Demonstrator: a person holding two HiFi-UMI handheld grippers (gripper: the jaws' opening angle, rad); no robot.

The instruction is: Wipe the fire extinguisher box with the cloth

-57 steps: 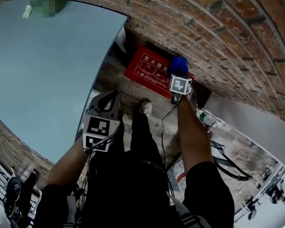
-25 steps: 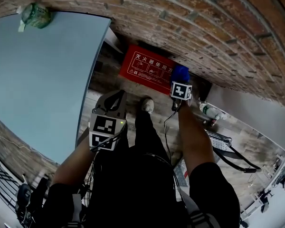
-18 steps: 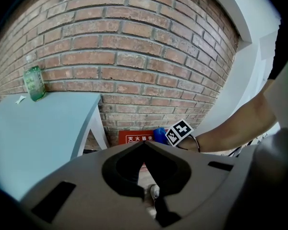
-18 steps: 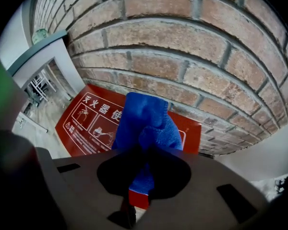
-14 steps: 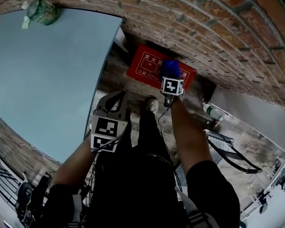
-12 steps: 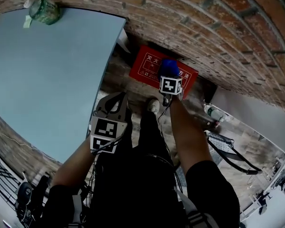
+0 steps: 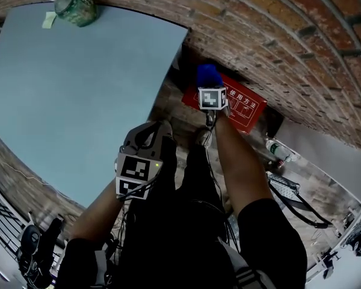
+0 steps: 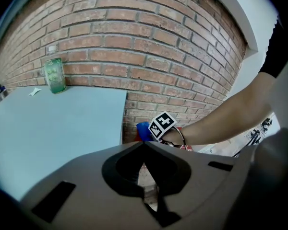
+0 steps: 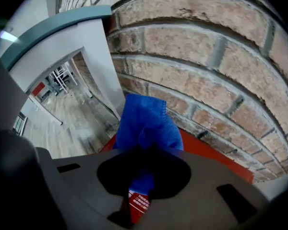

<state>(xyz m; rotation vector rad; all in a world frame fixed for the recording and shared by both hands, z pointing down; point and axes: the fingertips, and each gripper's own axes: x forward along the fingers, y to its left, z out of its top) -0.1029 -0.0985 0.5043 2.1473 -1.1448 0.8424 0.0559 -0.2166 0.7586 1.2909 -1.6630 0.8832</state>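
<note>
The red fire extinguisher box (image 7: 243,105) stands on the floor against the brick wall, white print on its face. My right gripper (image 7: 209,83) is shut on a bunched blue cloth (image 7: 208,75) and holds it at the box's upper left end. In the right gripper view the blue cloth (image 9: 146,123) sticks out from the right gripper (image 9: 144,153), with the red box (image 9: 213,156) just behind it. My left gripper (image 7: 158,126) hangs lower, beside the table edge, away from the box. In the left gripper view the left gripper (image 8: 144,144) is shut on nothing.
A pale blue table (image 7: 78,89) fills the left, with a green jar (image 7: 76,6) at its far corner. The brick wall (image 7: 301,35) runs behind the box. A plastic bottle (image 7: 278,151) and cables (image 7: 289,197) lie on the floor to the right. My shoe (image 7: 201,138) is near the box.
My right gripper has carried the blue cloth leftward along the box, from its right end to its left end. The left gripper has stayed by the table edge.
</note>
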